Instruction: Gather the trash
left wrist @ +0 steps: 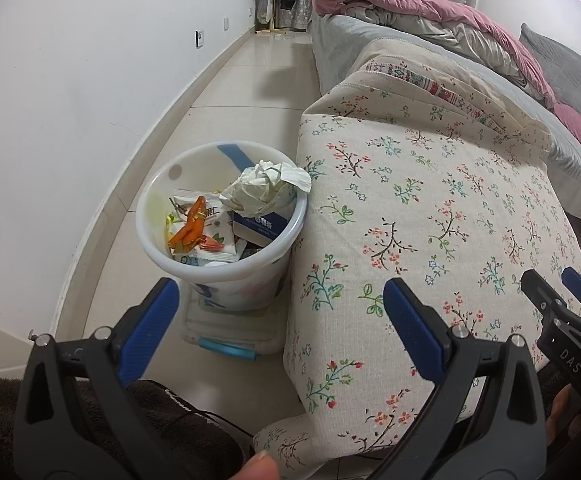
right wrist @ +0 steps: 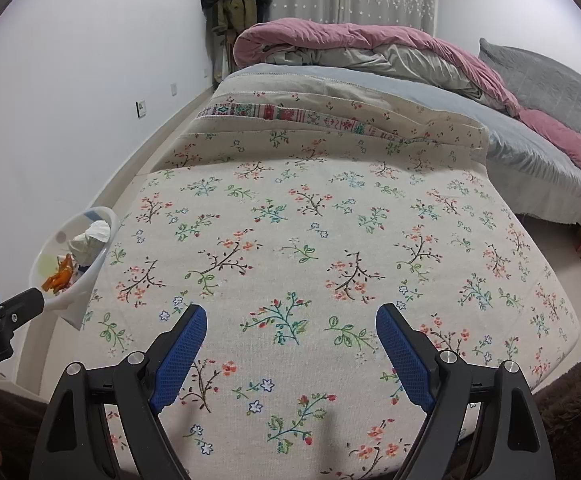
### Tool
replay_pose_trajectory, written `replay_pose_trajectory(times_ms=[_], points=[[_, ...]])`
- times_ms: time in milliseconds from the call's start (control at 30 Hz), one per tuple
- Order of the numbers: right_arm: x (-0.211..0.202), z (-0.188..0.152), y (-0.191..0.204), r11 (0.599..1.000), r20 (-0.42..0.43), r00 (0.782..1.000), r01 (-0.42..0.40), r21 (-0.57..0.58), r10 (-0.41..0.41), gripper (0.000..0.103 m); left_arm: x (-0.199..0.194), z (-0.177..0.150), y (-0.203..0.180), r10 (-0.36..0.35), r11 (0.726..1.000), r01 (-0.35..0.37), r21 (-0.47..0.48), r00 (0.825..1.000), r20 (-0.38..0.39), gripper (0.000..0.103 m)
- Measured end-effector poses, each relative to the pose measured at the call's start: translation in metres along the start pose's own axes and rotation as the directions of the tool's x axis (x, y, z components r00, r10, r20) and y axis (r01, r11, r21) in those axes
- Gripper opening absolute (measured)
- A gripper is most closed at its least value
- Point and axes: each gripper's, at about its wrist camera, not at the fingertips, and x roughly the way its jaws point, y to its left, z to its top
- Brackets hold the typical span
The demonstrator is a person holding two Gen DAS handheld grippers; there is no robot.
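Two left fingers (left wrist: 410,332) spread, full trash bin (left wrist: 178,260) beyond them

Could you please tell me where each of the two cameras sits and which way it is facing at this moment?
Left wrist: on the left gripper, angled down at the white bin beside the floral cloth; a fingertip and the right gripper's tips show.
Right wrist: on the right gripper, angled down across the floral cloth toward the pink quilt; the left gripper's tip shows at left.
Shared: bin, cloth, quilt, both grippers open.
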Motion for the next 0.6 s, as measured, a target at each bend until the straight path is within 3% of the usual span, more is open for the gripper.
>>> replay_pose_trajectory(times_ms=[600], points=[[0.0007, -0.0015, 0.0020, 1.000, -0.003, 1.000, -0.004, 0.000, 0.004, 0.088, -0.0011, 0.0003, -0.0001, 0.003, 1.000, -0.003, 0.000, 1.000, 0.006, 0.102]])
